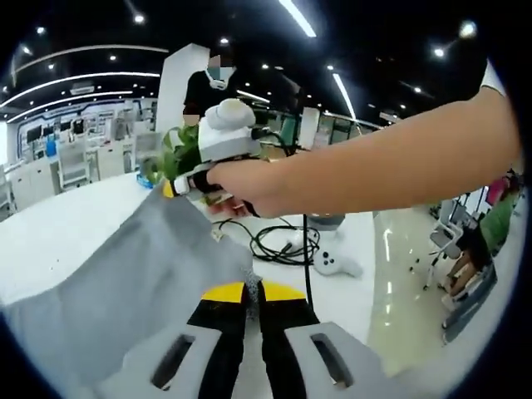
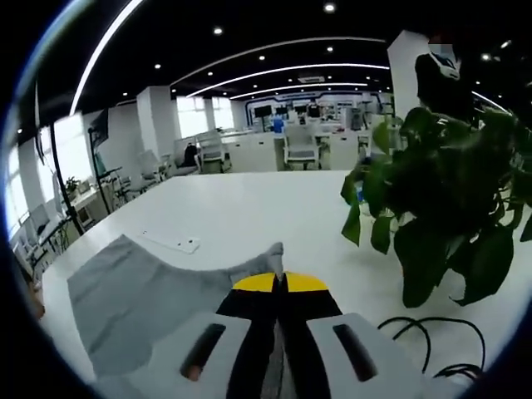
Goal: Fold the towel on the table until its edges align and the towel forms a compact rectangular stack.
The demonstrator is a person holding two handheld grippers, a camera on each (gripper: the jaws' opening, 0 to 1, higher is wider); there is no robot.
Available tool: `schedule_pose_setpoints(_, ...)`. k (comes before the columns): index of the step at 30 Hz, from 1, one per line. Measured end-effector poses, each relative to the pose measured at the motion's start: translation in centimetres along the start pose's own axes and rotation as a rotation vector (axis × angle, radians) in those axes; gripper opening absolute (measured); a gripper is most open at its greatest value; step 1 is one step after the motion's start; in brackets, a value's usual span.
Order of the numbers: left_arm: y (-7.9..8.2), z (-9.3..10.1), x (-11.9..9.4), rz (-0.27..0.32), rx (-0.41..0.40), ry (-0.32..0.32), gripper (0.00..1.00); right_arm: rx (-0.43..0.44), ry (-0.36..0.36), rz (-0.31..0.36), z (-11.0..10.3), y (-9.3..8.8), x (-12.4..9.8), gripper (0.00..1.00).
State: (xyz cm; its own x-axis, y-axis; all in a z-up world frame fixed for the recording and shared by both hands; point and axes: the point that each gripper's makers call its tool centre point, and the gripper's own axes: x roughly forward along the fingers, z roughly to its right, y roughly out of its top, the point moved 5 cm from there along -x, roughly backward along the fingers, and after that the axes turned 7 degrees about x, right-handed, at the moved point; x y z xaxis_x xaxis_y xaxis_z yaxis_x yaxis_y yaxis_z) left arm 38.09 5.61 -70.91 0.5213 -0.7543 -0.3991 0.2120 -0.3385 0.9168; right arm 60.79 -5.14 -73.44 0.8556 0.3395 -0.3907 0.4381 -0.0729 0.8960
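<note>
A large open office with a dark ceiling [image 2: 274, 25] crossed by curved light strips [image 2: 283, 71] and spot lamps. White desks and chairs [image 2: 299, 145] stand behind the white worktop [image 2: 249, 208]; bright windows [image 2: 71, 145] line one side, and the pale floor [image 1: 399, 274] is glossy.

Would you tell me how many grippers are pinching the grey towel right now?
2. The left gripper is shut on one corner of the towel near the white table; the right gripper is shut on another corner, lifted beside the plant.
</note>
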Motion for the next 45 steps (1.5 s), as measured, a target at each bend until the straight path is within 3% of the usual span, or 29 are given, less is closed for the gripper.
schedule_pose_setpoints(10, 2.6, -1.5, -1.4, 0.067, -0.034, 0.013, 0.05, 0.001, -0.012, 0.042, -0.4, 2.7, -0.3, 0.00)
schedule_pose_setpoints(20, 5.3, -2.7, -3.7, 0.156, -0.032, 0.031, 0.05, -0.017, -0.015, 0.062, -2.5, 4.8, -0.8, 0.00)
schedule_pose_setpoints(32, 5.4, -6.1, -8.9, 0.188, 0.009, 0.122, 0.05, -0.054, 0.011, 0.092, -6.8, 7.7, -0.4, 0.00)
schedule_pose_setpoints(37, 4.9, -7.1, -10.8, 0.185, 0.027, 0.152, 0.05, -0.077, 0.031, 0.090, -10.2, 8.5, -0.5, 0.00)
schedule_pose_setpoints(45, 4.0, -8.8, -14.1, 0.204, 0.028, 0.201, 0.05, -0.079, 0.063, 0.100, -14.0, 10.3, 0.4, 0.00)
